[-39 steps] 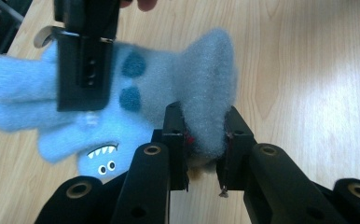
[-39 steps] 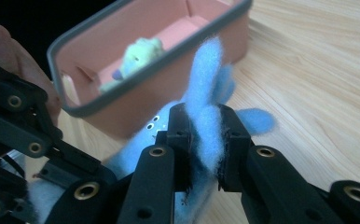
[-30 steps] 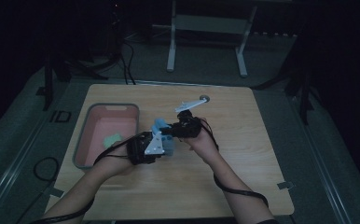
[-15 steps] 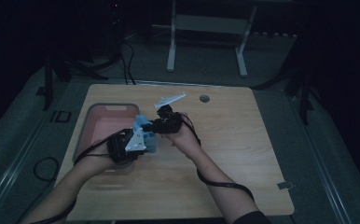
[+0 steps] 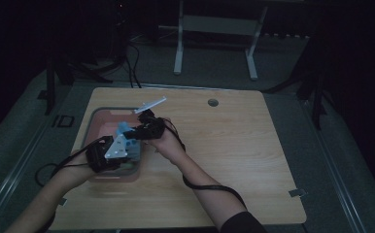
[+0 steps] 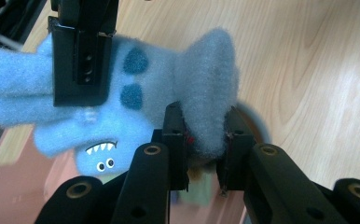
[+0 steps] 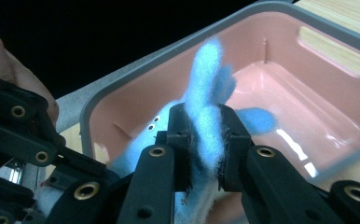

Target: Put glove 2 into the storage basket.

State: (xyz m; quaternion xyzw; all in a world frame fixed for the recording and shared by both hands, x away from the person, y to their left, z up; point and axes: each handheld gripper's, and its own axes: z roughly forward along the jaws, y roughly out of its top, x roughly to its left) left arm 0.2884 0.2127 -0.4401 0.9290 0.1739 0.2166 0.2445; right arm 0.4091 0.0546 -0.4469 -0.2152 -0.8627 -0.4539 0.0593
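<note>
A light blue plush shark point(image 5: 125, 132) with dark spots and a toothy face hangs between both grippers above the pink bin point(image 5: 103, 120). My left gripper point(image 6: 204, 140) is shut on one thick end of the shark point(image 6: 169, 79), pads pressing the fleece. My right gripper point(image 7: 206, 147) is shut on a thin fin of the shark point(image 7: 206, 93), with the bin's point(image 7: 308, 93) floor right behind it. In the high view the left gripper point(image 5: 127, 145) and right gripper point(image 5: 129, 132) meet at the toy over the bin's right half.
The bin's grey rim point(image 5: 94, 114) lies at the table's left side. A round cable hole point(image 5: 213, 102) sits near the wooden table's point(image 5: 253, 155) far edge. Cables trail from both grippers across the table front. A metal stand point(image 5: 214, 24) is on the floor beyond.
Both hands have carried the shark leftward from the middle of the table to above the pink bin. Both grips stay the same.
</note>
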